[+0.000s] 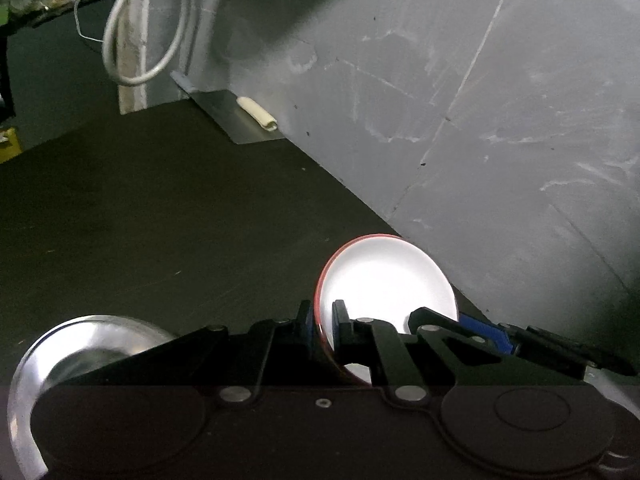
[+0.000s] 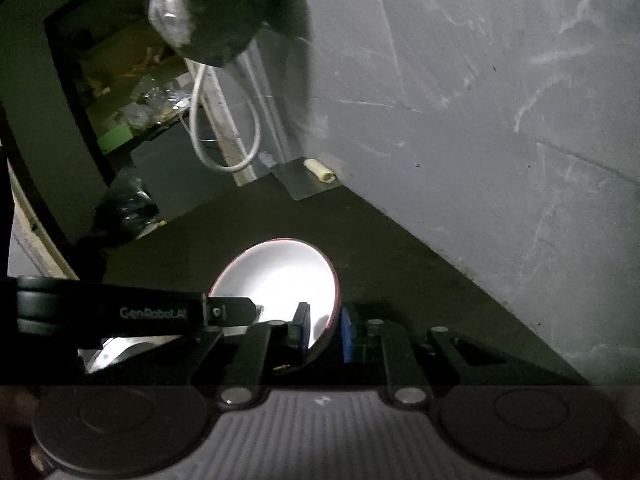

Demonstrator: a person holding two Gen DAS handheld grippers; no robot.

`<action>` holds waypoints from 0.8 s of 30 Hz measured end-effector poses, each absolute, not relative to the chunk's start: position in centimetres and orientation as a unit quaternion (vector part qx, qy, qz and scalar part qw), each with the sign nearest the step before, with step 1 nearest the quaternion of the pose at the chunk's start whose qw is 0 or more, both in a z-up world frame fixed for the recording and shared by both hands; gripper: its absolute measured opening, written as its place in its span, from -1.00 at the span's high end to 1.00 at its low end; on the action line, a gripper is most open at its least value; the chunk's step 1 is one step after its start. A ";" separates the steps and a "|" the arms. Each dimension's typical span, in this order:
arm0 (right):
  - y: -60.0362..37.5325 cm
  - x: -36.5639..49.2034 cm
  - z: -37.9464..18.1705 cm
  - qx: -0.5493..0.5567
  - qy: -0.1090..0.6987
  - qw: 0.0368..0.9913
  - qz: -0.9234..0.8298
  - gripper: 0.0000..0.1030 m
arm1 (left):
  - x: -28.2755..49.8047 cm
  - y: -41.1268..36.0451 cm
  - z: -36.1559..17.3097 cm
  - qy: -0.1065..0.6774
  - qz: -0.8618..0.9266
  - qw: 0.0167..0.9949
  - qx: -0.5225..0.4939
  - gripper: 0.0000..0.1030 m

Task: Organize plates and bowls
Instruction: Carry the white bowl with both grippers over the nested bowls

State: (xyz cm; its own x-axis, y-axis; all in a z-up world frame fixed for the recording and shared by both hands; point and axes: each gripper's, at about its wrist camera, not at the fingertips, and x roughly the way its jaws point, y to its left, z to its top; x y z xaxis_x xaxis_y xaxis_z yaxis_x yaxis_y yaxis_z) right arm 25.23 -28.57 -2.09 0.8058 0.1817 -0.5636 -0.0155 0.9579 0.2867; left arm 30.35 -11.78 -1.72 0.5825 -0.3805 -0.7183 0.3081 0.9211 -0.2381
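A white bowl with a red rim (image 1: 384, 276) sits on the dark counter next to the grey wall. My left gripper (image 1: 323, 320) is shut on its left rim, one blue pad on each side. My right gripper (image 2: 326, 326) straddles the bowl's (image 2: 280, 280) right rim; a small gap shows beside its right pad. Each gripper also shows in the other's view, at the bowl's far side. A steel bowl (image 1: 80, 344) lies at the lower left of the left wrist view, partly hidden by the gripper body.
The grey scratched wall (image 1: 500, 120) runs along the right. A metal sheet (image 1: 236, 116) with a cream roll (image 1: 258, 114) lies at the counter's back corner. White cables (image 1: 132, 32) hang behind it. A plastic-wrapped dark bundle (image 2: 212, 4) hangs above.
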 end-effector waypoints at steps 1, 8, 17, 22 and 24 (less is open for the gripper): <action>-28.3 24.7 -1.9 0.135 0.306 0.941 0.055 0.65 | 29.5 -11.5 -1.3 0.410 -0.191 0.891 -0.043 0.82; -26.1 20.2 -0.2 0.130 0.296 0.943 0.080 0.65 | 24.3 -8.9 0.3 0.399 -0.175 0.898 -0.052 0.82; -23.2 14.6 1.5 0.111 0.294 0.943 0.109 0.65 | 18.0 -5.6 1.1 0.390 -0.157 0.905 -0.067 0.82; -21.9 12.3 1.9 0.104 0.301 0.940 0.121 0.65 | 15.3 -4.3 1.4 0.389 -0.149 0.906 -0.072 0.82; -21.6 11.5 2.2 0.101 0.302 0.940 0.124 0.65 | 14.4 -3.9 1.5 0.388 -0.146 0.907 -0.075 0.82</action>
State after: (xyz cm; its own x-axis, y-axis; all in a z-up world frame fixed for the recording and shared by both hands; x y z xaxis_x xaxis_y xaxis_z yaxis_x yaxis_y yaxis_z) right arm 11.47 -21.56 2.19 0.7871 0.2940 -0.5422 -0.1718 0.9488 0.2652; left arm 14.38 -3.93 1.50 0.6561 -0.3225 -0.6822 0.2064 0.9463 -0.2489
